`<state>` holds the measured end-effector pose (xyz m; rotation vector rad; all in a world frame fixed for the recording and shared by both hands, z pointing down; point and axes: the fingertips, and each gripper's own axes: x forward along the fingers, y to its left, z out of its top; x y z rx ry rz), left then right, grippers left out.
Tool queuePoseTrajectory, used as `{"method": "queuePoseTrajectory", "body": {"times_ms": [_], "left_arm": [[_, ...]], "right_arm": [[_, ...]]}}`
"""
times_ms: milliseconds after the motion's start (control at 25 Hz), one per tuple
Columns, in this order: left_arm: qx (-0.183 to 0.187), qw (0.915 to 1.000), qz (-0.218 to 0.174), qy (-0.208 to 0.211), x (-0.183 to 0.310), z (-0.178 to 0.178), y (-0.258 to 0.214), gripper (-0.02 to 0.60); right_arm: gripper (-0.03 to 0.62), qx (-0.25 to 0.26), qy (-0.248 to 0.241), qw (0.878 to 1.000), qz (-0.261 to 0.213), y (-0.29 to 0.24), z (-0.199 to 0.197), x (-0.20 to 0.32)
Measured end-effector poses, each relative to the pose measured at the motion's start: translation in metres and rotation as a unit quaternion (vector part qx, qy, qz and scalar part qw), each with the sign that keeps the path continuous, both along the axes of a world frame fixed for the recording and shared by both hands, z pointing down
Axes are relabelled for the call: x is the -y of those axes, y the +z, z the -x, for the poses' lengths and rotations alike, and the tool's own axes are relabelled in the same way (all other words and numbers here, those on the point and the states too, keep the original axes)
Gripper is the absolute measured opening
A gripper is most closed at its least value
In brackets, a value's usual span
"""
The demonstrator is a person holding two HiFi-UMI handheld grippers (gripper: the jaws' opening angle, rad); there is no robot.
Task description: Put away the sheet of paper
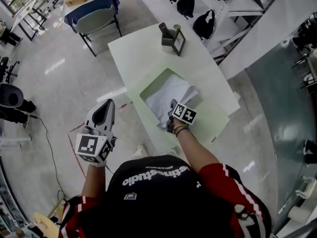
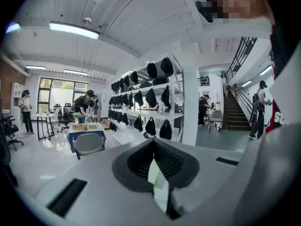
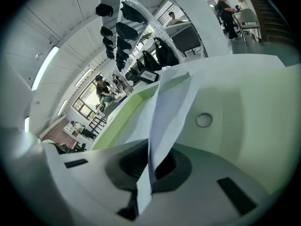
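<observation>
Sheet of paper [image 1: 166, 94]: one, white, rumpled and buckled upward, at the open mouth of a pale green snap folder [image 1: 218, 119] on the white table [image 1: 143, 48]. I cannot tell whether any of it is already inside the pocket. The right gripper [image 1: 172, 119] is clenched on the sheet's near edge, and its own view shows the paper [image 3: 171, 105] running up from between the closed jaws. Judged light, limp and easily creased or torn. It is best held at an edge, with a second hold at the opposite edge or on the folder flap so it slides flat. The left gripper [image 1: 104, 110] is held off the table's near-left side. Its jaw tips meet, and a pale sliver in the slot is unidentified. Count: one sheet, one folder, two grippers. At the table's far end are one dark holder [image 1: 167, 33] and one small framed card [image 1: 179, 41].
</observation>
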<state>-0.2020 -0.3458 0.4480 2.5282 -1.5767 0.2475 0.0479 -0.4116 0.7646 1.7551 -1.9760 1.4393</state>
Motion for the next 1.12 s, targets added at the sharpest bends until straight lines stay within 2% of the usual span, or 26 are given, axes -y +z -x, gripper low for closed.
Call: {"method": "queuePoseTrajectory", "body": {"times_ms": [440, 680, 800, 1120], "left_arm": [[-0.002, 1.0, 0.006, -0.006, 0.002, 0.008, 0.005, 0.006], [-0.005, 1.0, 0.001, 0.0, 0.002, 0.003, 0.001, 0.006], [-0.006, 1.0, 0.001, 0.007, 0.0, -0.002, 0.001, 0.006], [-0.01, 0.9997, -0.001, 0.021, -0.004, -0.015, -0.002, 0.006]], "right_arm": [[0.008, 0.0, -0.01, 1.0, 0.003, 0.0, 0.006, 0.005], [0.099, -0.015, -0.018, 1.0, 0.001, -0.002, -0.002, 0.0], [0.124, -0.017, -0.015, 1.0, 0.003, -0.004, -0.007, -0.005], [0.11, -0.011, 0.011, 1.0, 0.004, -0.005, -0.029, -0.021]]}}
